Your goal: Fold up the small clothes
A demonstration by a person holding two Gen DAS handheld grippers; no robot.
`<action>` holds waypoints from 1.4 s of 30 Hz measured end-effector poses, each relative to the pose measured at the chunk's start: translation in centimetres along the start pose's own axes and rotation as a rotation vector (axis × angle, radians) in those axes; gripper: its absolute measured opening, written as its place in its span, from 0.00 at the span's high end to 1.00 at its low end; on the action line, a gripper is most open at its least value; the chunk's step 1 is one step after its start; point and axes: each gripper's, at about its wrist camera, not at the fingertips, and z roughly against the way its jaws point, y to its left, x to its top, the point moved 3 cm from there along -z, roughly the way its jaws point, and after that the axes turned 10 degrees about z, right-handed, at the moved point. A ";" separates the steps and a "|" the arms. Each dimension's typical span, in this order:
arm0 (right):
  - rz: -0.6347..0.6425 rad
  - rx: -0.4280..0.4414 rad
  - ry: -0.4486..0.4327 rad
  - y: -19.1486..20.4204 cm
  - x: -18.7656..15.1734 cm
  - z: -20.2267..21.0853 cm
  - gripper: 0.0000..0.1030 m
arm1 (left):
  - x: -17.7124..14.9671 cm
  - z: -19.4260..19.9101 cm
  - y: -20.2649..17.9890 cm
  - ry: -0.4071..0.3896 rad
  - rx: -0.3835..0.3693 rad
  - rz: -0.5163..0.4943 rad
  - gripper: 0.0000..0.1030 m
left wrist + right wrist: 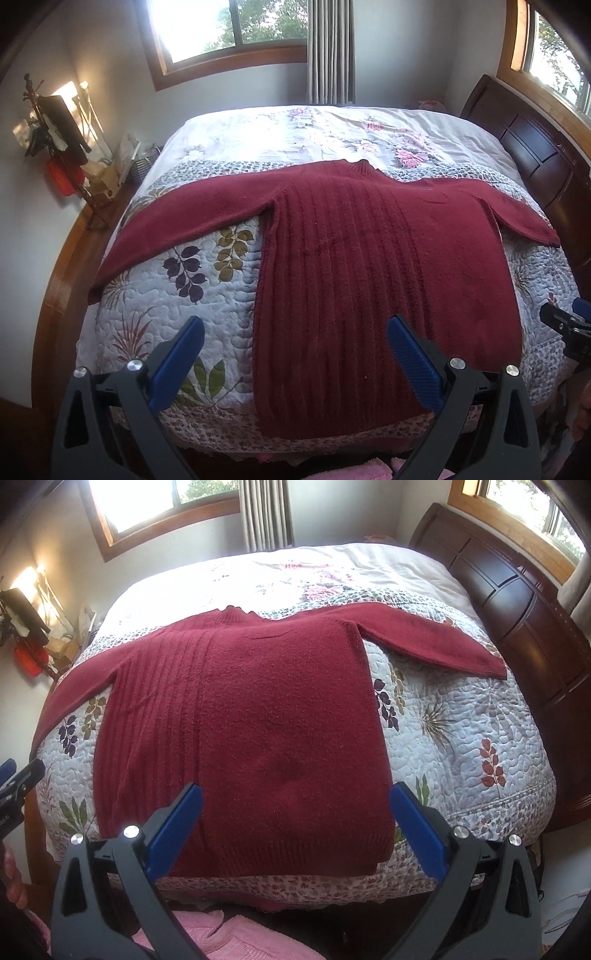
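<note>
A dark red knit sweater (369, 258) (258, 709) lies flat on the quilted bed, collar away from me, hem near the front edge, both sleeves spread outward. My left gripper (295, 328) hovers open above the hem's left part, its blue pads wide apart and holding nothing. My right gripper (295, 794) hangs open over the hem's right part, also holding nothing. The right gripper's tip (565, 325) shows at the right edge of the left wrist view, and the left gripper's tip (22, 779) at the left edge of the right wrist view.
The bed has a floral quilt (207, 266) (461, 731) and a dark wooden headboard (535, 155) (517, 602) on the right. Pink cloth (229, 938) lies below the front edge. A coat stand with hanging items (59, 147) stands at the left wall.
</note>
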 end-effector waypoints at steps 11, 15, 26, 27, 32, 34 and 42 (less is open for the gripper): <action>0.005 0.018 0.006 -0.9 0.4 -0.9 0.03 | -0.4 0.1 -1.0 -0.003 0.038 -0.009 0.04; -0.003 0.021 0.006 -1.7 0.4 -0.8 0.03 | -0.2 0.1 -1.4 -0.003 0.031 -0.009 0.04; 0.012 0.010 -0.010 -2.0 0.6 -0.6 0.03 | 0.0 -0.4 -2.5 0.000 0.019 -0.025 0.04; 0.011 0.009 -0.010 -2.1 0.6 -0.6 0.03 | 0.0 -0.6 -2.5 0.002 0.020 -0.023 0.04; 0.009 0.012 -0.013 -2.2 0.8 -0.9 0.03 | 0.0 -1.1 -2.6 0.013 0.022 -0.022 0.04; 0.014 0.010 -0.016 -2.1 0.8 -0.9 0.03 | 0.0 -1.1 -2.6 0.014 0.024 -0.022 0.04; 0.036 0.001 -0.029 -1.4 1.0 -1.0 0.03 | -0.1 -1.6 -2.3 0.022 0.036 -0.015 0.04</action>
